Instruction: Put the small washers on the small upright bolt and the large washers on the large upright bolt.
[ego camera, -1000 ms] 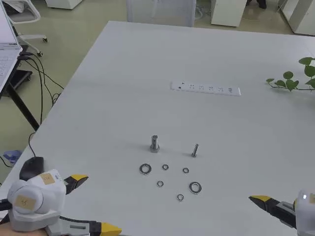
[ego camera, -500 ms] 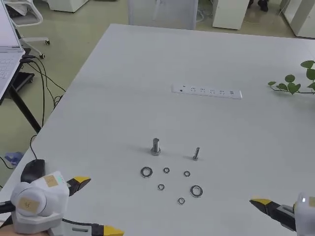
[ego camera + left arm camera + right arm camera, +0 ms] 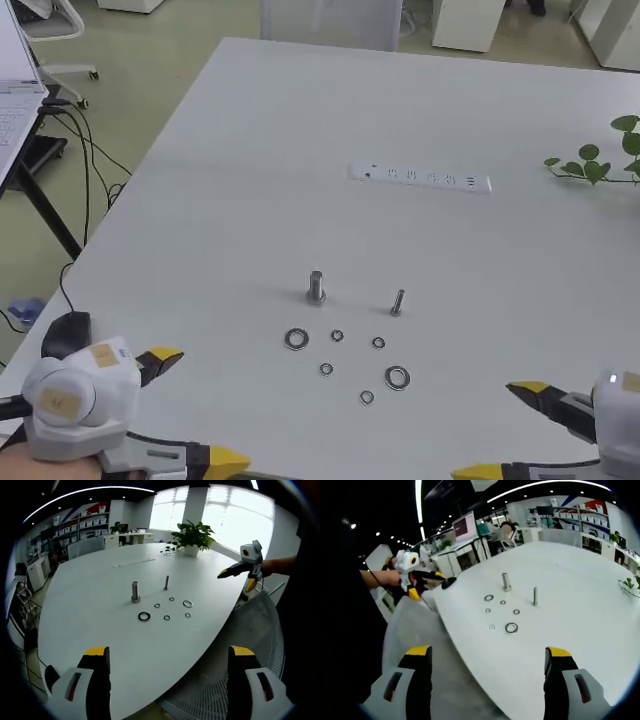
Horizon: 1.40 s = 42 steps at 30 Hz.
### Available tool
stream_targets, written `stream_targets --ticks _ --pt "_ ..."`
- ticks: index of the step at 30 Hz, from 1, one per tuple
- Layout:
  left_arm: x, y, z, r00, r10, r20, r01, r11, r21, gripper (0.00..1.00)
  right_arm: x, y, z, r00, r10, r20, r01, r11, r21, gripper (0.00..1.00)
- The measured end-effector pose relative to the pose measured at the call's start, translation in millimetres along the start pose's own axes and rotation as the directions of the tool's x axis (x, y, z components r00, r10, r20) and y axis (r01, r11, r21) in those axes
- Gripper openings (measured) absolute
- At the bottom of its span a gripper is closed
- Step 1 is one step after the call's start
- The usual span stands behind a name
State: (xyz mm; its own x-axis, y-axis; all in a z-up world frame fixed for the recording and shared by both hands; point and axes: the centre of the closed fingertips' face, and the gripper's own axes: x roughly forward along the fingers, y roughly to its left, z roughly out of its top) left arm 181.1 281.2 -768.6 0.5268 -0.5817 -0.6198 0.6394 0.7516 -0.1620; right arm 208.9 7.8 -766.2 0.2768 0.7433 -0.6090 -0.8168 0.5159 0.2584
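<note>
The left gripper (image 3: 200,408) and right gripper (image 3: 495,430) are held wide open, empty; one large washer (image 3: 397,378) is found nearest the right gripper, at its ten o'clock.

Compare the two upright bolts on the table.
The large bolt is thicker than the small bolt. The large bolt's head shows wide at its base; the small bolt's barely shows. Both are grey metal, stand on the table, and carry none of the washers.

- White table (image 3: 300,150), white strip (image 3: 420,179)
- Silver washers (image 3: 397,378) and bolts (image 3: 316,287)
- Green plant (image 3: 588,154)
- Yellow tips, white bodies: left gripper (image 3: 195,410), right gripper (image 3: 495,430)
</note>
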Motion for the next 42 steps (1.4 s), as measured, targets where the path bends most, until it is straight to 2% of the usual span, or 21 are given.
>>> stream_targets --ticks 4,6,12,21,33,42 --pt "0.7 -0.5 0.6 1.0000 -0.005 -0.001 0.005 1.000 0.002 0.98 1.9 -2.9 8.1 1.0000 0.000 -0.004 0.000 1.000 -0.012 0.94" --pt "1.5 0.4 1.5 1.0000 -0.002 0.002 0.002 1.000 0.001 0.98 3.0 -3.9 9.3 0.9995 0.004 -0.031 -0.005 1.000 -0.021 0.92" --pt "2.2 1.6 2.4 1.0000 -0.001 0.003 0.001 1.000 0.003 0.98 6.9 -12.0 18.9 0.9983 -0.006 -0.058 0.002 0.998 -0.055 0.87" --pt "2.3 0.6 3.6 0.9999 -0.009 0.008 0.009 1.000 0.013 0.96 17.1 -22.1 34.5 0.9949 -0.007 -0.101 -0.004 0.994 -0.113 0.85" --pt "2.0 2.4 1.4 1.0000 -0.006 0.003 0.006 1.000 0.010 0.97 35.4 -26.5 38.6 0.9863 -0.006 -0.165 -0.028 0.979 -0.200 0.81" --pt "2.6 0.8 0.3 0.9999 -0.010 0.003 0.010 1.000 0.010 0.97 49.6 -25.9 37.4 0.9731 0.004 -0.230 -0.067 0.962 -0.264 0.79"
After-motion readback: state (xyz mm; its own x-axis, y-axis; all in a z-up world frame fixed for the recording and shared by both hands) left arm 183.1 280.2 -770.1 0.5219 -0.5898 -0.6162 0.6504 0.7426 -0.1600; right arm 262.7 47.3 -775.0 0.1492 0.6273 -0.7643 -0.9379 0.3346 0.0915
